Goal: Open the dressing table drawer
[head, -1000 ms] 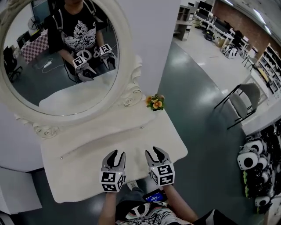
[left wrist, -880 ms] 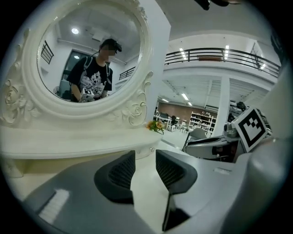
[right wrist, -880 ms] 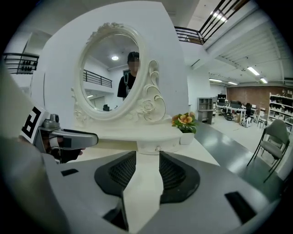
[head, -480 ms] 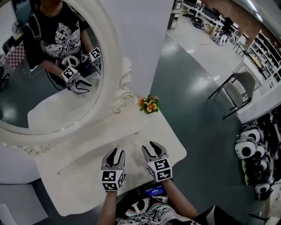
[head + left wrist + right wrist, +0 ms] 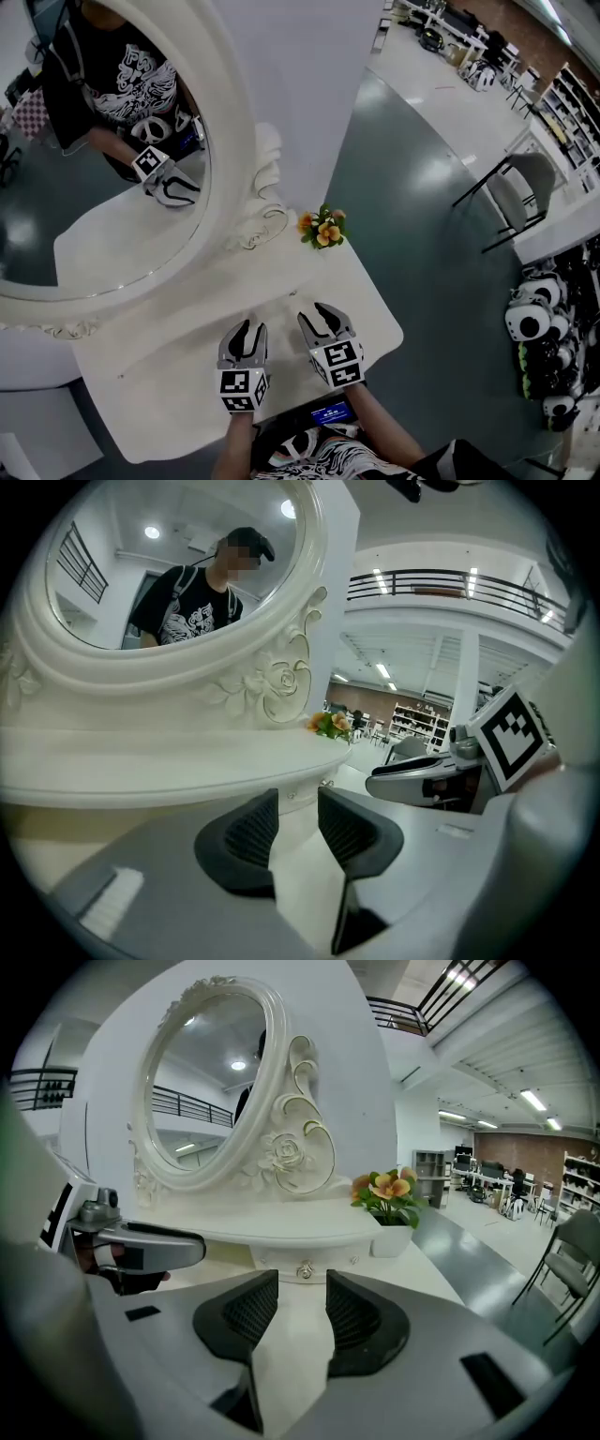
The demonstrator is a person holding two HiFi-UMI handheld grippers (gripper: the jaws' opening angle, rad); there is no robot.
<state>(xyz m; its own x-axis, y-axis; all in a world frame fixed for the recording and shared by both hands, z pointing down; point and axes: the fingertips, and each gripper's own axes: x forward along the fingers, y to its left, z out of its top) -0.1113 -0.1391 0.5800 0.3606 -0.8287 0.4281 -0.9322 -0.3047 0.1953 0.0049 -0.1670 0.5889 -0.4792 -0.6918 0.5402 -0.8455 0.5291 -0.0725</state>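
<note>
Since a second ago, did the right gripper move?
Yes, slightly: the right gripper has edged forward over the tabletop, closer to the flowers.

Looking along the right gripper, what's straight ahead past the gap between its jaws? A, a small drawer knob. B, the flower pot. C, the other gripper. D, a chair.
A: the drawer knob sits in line with the gap of the right gripper, whose jaws stand apart and empty; the flower pot is off to the right.

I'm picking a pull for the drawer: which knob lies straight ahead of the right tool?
The larger middle knob, framed between the right tool's open jaws; the smaller stud sits off toward the flower pot.
</note>
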